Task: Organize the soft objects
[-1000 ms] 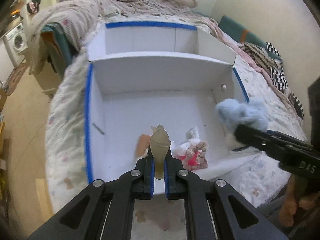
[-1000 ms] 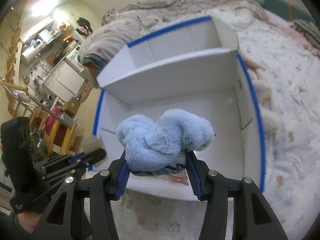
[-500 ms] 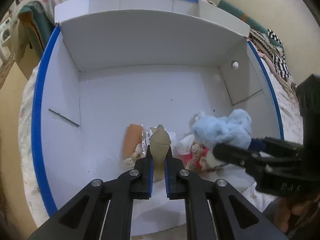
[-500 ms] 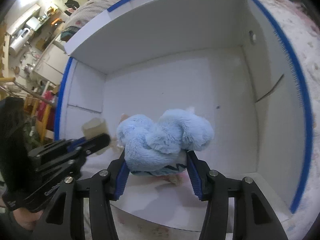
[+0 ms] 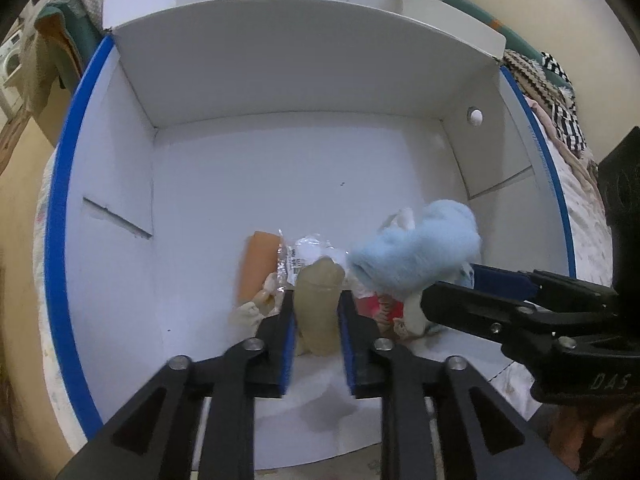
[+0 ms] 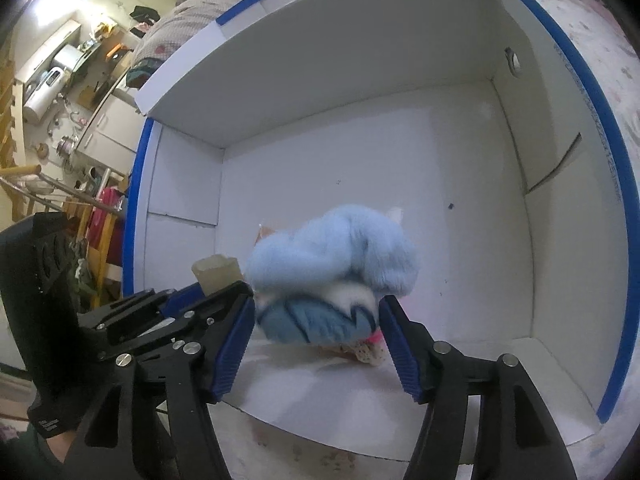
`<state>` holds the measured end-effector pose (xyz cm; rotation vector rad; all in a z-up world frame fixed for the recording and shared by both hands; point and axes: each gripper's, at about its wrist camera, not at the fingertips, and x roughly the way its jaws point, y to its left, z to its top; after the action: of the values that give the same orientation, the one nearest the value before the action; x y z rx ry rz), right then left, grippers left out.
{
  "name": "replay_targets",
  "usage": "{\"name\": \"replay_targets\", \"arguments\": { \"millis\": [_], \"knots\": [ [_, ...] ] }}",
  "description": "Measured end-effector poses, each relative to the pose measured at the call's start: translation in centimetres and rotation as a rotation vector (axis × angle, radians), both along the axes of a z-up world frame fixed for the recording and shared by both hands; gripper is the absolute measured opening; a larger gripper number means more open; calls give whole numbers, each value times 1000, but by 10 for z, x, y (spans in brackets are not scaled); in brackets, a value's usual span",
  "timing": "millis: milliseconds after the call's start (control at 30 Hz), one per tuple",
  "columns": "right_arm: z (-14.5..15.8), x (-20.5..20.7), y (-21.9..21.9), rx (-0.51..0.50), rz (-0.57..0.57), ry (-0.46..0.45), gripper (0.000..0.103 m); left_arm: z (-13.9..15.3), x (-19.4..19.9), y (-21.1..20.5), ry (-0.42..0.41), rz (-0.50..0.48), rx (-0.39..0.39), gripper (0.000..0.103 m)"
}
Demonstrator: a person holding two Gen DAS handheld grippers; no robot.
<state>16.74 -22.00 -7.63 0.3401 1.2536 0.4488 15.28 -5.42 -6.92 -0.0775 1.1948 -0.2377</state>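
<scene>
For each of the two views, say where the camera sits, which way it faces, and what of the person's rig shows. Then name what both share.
Left wrist: on the left gripper, facing into the white box; the beige toy sits between its fingers.
Right wrist: on the right gripper, facing the same box, around the blue plush.
Shared: box, plush, each other's gripper.

The blue plush (image 6: 332, 256) is motion-blurred and hides most of the small toys (image 6: 366, 354) beneath.
</scene>
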Motion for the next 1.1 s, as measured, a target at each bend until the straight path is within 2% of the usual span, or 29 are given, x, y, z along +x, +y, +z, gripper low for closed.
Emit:
{"name": "replay_targets", "arguments": {
  "millis": [33, 100, 167, 267, 333, 400, 500, 600, 667, 800, 933, 1100],
  "knots": [
    [0, 0, -1, 0, -5, 2, 68, 2, 0, 1, -8, 8, 2, 31],
    [0, 0, -4, 4, -16, 4, 70, 6, -2, 5, -24, 20, -1, 57],
    [1, 0, -7, 14, -33, 3, 76, 11, -3, 7, -47, 36, 5, 65],
    [4, 0, -16, 32, -71, -2, 78, 14, -3, 9, -53, 41, 7, 66],
    [6, -1, -20, 41, -95, -4, 84, 16, -4, 10, -58, 53, 20, 66],
    [9, -3, -23, 43, -103, -15, 96, 19, -7, 13, -66, 64, 38, 70],
    [17, -9, -24, 15, -112, -56, 103, 26, -13, 19, -79, 83, 38, 72],
    [27, -17, -27, -19, -136, -97, 103, 36, -21, 31, -98, 112, 27, 75],
    [33, -23, -30, -36, -148, -130, 103, 43, -29, 37, -116, 124, 48, 80],
    [45, -39, -26, -138, -125, -218, 103, 52, -51, 47, -160, 147, 93, 83],
    [53, -56, -25, -194, -127, -275, 103, 55, -68, 54, -172, 175, 142, 84],
    [62, -82, -23, -219, -139, -344, 103, 67, -91, 65, -226, 205, 134, 84]
  ]
}}
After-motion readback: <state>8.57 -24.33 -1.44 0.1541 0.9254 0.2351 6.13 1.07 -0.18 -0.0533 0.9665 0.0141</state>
